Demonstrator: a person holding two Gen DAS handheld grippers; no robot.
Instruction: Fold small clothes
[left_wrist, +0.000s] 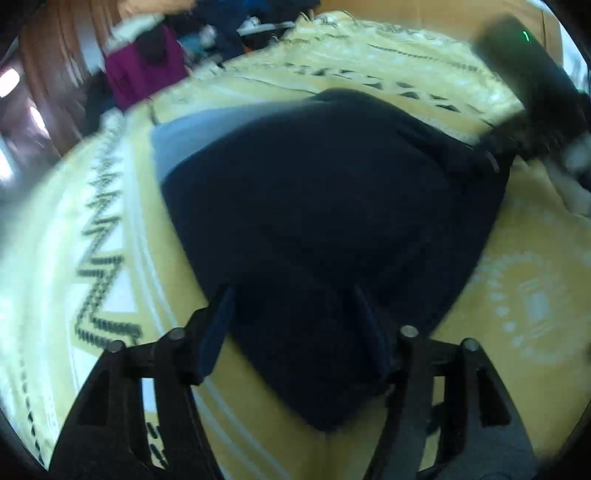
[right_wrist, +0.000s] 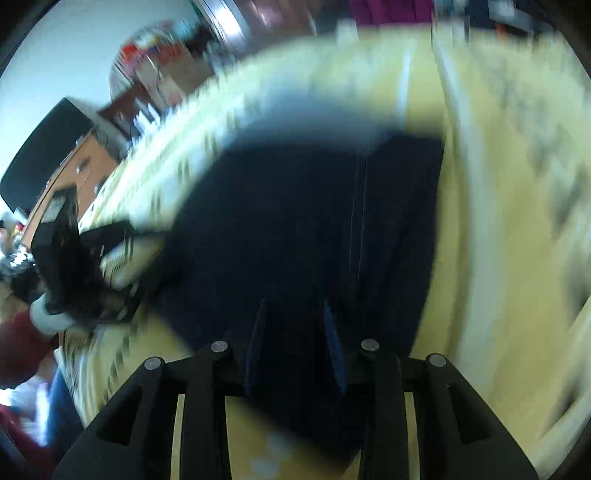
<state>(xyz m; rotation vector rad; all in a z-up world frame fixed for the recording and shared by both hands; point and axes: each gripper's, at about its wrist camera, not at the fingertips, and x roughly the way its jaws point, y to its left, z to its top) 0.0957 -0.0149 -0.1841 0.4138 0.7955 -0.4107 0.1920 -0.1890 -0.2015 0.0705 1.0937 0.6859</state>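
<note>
On top of a yellow woven blanket with white and black patterns (left_wrist: 122, 206) lies a dark navy, soft cloth garment (left_wrist: 332, 206). It is spread flat, likely so it is easy to fold. One corner of it points toward the left wrist camera.

The left gripper (left_wrist: 295, 295) hangs just over that near corner. Its jaws stand wide apart, one on each side of the cloth, and they do not pinch it. I think they are this wide so they can let the cloth rest or come down around an edge.

The right gripper (right_wrist: 293, 306) is over the near edge of the same navy garment, which fills the middle of its picture. Its jaws stand a little apart, narrower than the left ones. The picture is blurry, and the cloth looks like it lies under the fingers, not squeezed between them.

Both grippers point down at the cloth from the same side, likely so the two hands can lift one edge together.

Behind the blanket, some purple cloth (left_wrist: 147, 74) sits well apart from the navy garment.
</note>
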